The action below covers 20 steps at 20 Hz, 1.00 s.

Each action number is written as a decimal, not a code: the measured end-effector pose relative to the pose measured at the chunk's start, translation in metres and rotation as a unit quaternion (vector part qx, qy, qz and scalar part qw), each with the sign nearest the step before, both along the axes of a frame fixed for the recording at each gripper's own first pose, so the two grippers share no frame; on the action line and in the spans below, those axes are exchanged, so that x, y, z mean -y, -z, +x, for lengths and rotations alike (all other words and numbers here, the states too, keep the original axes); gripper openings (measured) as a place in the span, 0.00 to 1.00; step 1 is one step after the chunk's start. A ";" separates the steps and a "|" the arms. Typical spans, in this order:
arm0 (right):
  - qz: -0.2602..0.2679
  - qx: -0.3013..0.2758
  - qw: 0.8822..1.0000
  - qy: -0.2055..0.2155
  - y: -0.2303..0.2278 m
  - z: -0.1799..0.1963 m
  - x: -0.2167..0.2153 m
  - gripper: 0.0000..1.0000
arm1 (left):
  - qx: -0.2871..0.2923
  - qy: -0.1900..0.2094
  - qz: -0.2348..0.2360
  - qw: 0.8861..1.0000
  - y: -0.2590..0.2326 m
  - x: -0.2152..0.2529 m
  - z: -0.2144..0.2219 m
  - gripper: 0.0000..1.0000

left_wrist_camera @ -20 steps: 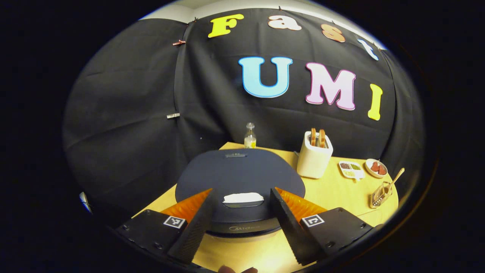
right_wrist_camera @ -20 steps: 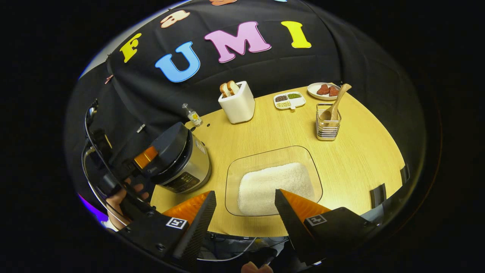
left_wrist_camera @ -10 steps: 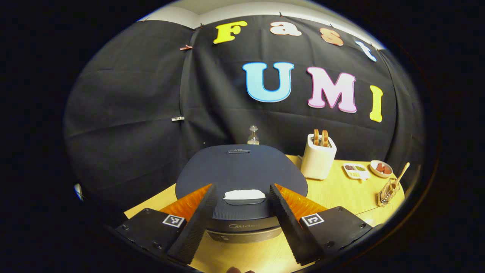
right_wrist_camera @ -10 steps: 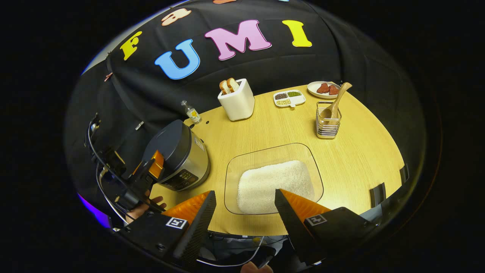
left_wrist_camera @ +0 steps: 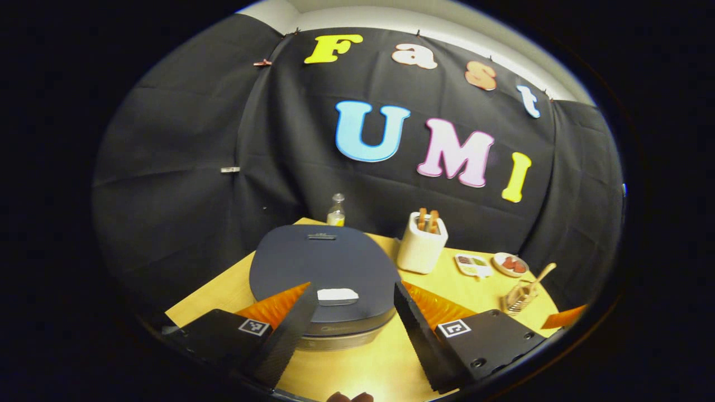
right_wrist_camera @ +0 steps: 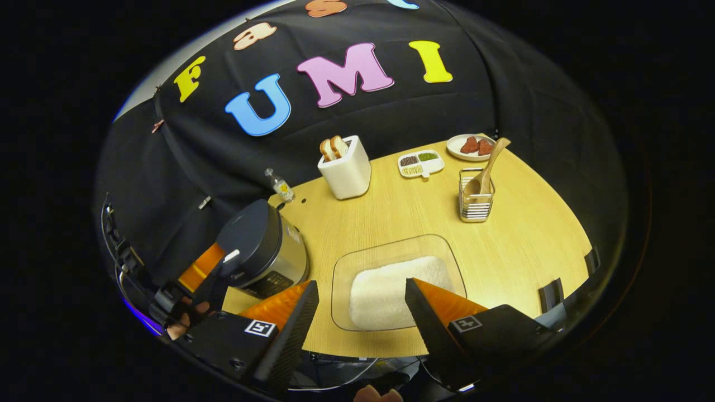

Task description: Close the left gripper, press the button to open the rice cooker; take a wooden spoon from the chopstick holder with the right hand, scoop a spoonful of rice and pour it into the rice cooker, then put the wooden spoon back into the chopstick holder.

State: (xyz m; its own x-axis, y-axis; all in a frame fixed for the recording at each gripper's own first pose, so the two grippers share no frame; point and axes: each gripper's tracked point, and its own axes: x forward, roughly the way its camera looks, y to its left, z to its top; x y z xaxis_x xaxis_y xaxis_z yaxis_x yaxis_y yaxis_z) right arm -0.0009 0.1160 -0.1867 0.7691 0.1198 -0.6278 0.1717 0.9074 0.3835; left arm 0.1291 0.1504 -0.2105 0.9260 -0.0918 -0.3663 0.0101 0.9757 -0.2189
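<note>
the rice cooker (left_wrist_camera: 324,279) sits closed at the counter's (right_wrist_camera: 519,245) left, its white lid button (left_wrist_camera: 337,295) between your left hand-held gripper's (left_wrist_camera: 352,329) spread fingers, untouched. your right hand-held gripper (right_wrist_camera: 363,329), spread too, hovers over the glass rice dish (right_wrist_camera: 399,279). behind it, the wooden spoon (right_wrist_camera: 485,167) leans in the wire chopstick holder (right_wrist_camera: 476,195).

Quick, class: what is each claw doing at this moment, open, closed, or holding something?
Left claw: open, holding nothing, fingers either side of the rice cooker lid's front.
Right claw: open, holding nothing, above the rice dish.
</note>
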 end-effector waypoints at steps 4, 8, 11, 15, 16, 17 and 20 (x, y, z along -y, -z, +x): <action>-0.050 0.071 0.995 0.052 -0.051 0.015 0.050 0.98 | 0.020 0.055 -0.020 0.998 -0.041 0.029 -0.026 0.94; -0.176 0.184 0.965 0.061 -0.122 0.023 0.097 0.97 | 0.060 0.080 -0.002 0.995 -0.082 0.064 -0.045 0.94; -0.222 0.232 0.946 0.053 -0.150 0.020 0.111 0.98 | 0.076 0.089 0.024 0.993 -0.100 0.096 -0.058 0.93; -0.219 0.241 0.945 0.015 -0.140 0.015 0.119 0.98 | 0.113 0.069 0.051 0.990 -0.130 0.127 -0.071 0.93; -0.215 0.245 0.945 0.005 -0.138 0.015 0.120 0.98 | 0.113 0.062 0.054 0.990 -0.131 0.132 -0.074 0.94; -0.216 0.253 0.943 -0.002 -0.138 0.016 0.125 0.98 | 0.110 0.053 0.058 0.991 -0.130 0.135 -0.076 0.94; -0.211 0.261 0.942 -0.025 -0.132 0.015 0.132 0.98 | 0.103 0.023 0.052 0.993 -0.127 0.139 -0.086 0.94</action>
